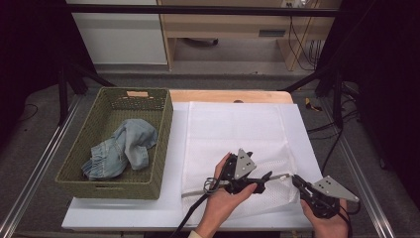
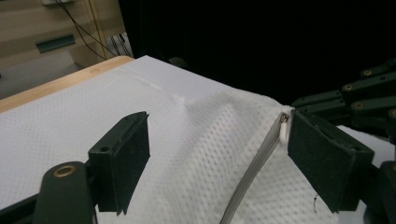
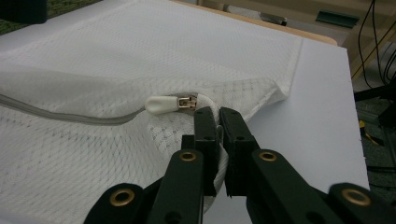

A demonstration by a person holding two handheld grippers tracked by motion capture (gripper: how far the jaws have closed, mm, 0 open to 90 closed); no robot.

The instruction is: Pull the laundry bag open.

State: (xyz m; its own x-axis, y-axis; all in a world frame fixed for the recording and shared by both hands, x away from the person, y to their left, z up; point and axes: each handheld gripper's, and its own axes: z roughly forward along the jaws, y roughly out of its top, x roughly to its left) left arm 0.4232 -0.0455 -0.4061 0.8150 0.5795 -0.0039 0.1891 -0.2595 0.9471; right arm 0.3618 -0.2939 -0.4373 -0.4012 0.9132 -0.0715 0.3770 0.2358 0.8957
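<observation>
So the right hand-held gripper [image 3: 218, 122] pinches the mesh bag [image 1: 233, 130]; left hand-held gripper [image 2: 217, 154] gapes wide beside the zipper [image 3: 161, 104]. Basket [image 1: 163, 141] with denim [image 1: 124, 148] sits left; the person's hand covers the bag's near edge.

White mesh laundry bag [image 1: 233, 134], flat on the worktop [image 1: 124, 210] right of centre, long side running away from the near edge. Fine honeycomb netting, slightly translucent. Near end rumpled and lifted off the surface, far end smooth. Grey zipper [image 3: 70, 116] running along the near edge, closed as far as visible. White rubbery pull tab [image 3: 161, 104] with brass slider at the right end, just beside the pinched corner [image 3: 212, 109], itself raised and folded.
</observation>
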